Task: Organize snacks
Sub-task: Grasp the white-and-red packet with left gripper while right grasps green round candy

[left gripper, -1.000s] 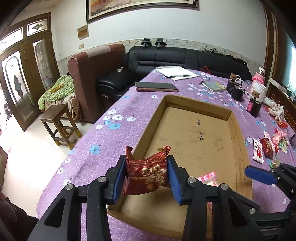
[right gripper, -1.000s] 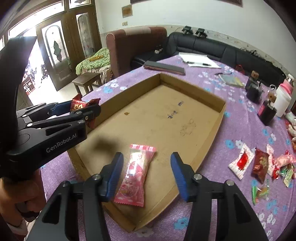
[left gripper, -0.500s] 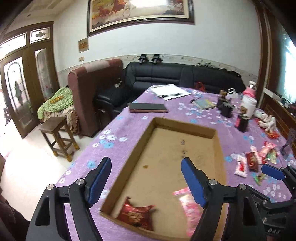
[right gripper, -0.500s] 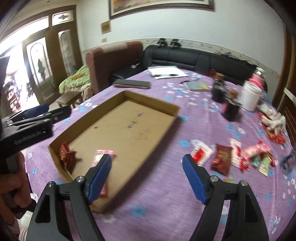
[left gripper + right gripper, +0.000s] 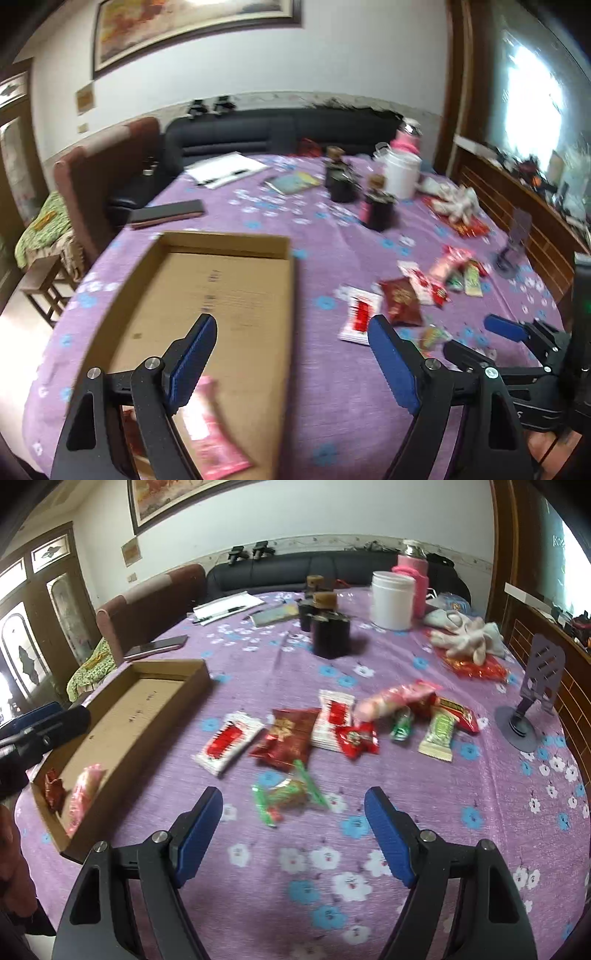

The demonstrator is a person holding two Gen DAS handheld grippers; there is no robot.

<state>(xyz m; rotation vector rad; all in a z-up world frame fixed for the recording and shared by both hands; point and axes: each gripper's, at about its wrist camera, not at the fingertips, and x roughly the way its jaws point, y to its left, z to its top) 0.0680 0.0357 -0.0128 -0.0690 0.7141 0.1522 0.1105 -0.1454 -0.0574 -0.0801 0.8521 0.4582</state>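
Note:
A shallow cardboard tray (image 5: 225, 240) (image 5: 192, 670) lies on the purple flowered table. A pink snack packet (image 5: 212, 435) (image 5: 83, 794) and a dark red packet (image 5: 53, 788) lie at its near end. My left gripper (image 5: 291, 360) is open and empty above the tray's near right edge. My right gripper (image 5: 293, 830) is open and empty, just short of a green-ended candy packet (image 5: 286, 795). Several loose snack packets lie beyond it: a white-and-red one (image 5: 229, 742), a dark red one (image 5: 286, 738) and a pink one (image 5: 391, 701).
Black canisters (image 5: 330, 629), a white jar (image 5: 391, 600), a pink bottle (image 5: 415, 579), white gloves (image 5: 465, 637) and a grey phone stand (image 5: 532, 701) stand further back. A phone (image 5: 157, 647), papers with a pen (image 5: 225, 607), a sofa and an armchair lie beyond.
My left gripper let go of the dark red packet into the tray and swung right. My right gripper moved right from the tray to the loose snacks.

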